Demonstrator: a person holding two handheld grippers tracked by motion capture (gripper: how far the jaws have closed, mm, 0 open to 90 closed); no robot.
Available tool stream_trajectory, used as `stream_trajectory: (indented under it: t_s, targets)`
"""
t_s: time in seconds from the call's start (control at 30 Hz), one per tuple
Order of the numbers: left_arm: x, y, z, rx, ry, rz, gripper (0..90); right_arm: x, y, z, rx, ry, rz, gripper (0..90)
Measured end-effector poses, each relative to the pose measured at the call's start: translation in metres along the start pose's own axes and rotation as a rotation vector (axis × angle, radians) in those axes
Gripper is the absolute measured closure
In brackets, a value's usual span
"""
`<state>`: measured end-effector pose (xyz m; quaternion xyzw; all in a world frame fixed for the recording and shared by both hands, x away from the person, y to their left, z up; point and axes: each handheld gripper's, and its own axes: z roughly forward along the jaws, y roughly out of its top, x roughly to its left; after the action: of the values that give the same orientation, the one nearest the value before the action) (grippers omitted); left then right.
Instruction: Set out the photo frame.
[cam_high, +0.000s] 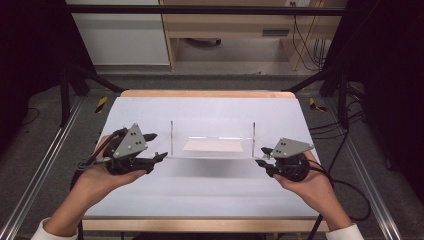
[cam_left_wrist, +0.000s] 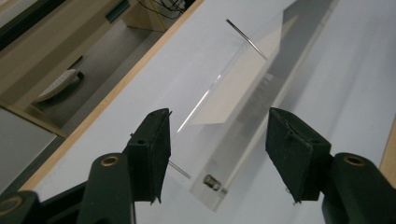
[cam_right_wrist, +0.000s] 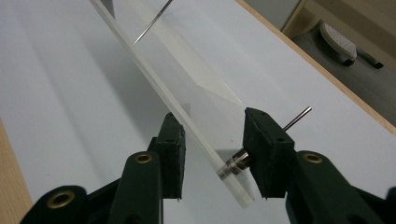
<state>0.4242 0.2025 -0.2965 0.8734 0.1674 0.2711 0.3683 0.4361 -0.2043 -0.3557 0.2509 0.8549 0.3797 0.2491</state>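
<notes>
Stand (cam_high: 212, 148): my right gripper (cam_right_wrist: 212, 154) clamps its end, left gripper (cam_left_wrist: 217, 144) half-open astride the other—I should close squarely before lifting.

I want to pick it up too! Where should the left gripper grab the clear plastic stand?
Probably the clear plastic stand's near left corner, from the left side. The left gripper's jaws already straddle that thin flat plate; the upright metal pin stays clear.
</notes>
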Motion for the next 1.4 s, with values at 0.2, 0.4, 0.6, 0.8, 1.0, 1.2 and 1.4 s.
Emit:
stream_trajectory:
  t_s: [0.2, 0.4, 0.6, 0.8, 1.0, 1.2, 1.4]
  targets:
    - [-0.012, -0.004, 0.017, 0.049, 0.007, 0.104, 46.7, -0.003, 0.003, 0.0, 0.008, 0.006, 0.01, 60.1]
    - [-0.014, -0.008, 0.03, 0.051, 0.008, 0.118, 52.1, -0.006, 0.006, 0.0, 0.012, 0.013, 0.025, 60.0]
    - [-0.015, -0.01, 0.041, 0.069, 0.005, 0.133, 57.2, -0.008, 0.006, 0.0, 0.011, 0.019, 0.03, 60.0]
    - [-0.013, -0.014, 0.05, 0.092, 0.014, 0.13, 68.3, -0.008, 0.006, 0.0, 0.011, 0.02, 0.031, 60.1]
    - [-0.007, -0.015, 0.051, 0.087, 0.004, 0.093, 70.5, -0.008, 0.006, 0.0, 0.005, 0.02, 0.031, 60.2]
    - [-0.005, -0.012, 0.051, 0.095, 0.004, 0.082, 70.5, -0.007, -0.001, -0.001, -0.045, 0.0, 0.023, 54.9]
    - [-0.005, -0.012, 0.051, 0.098, 0.001, 0.077, 70.2, -0.005, -0.02, 0.005, -0.083, -0.055, -0.002, 48.1]
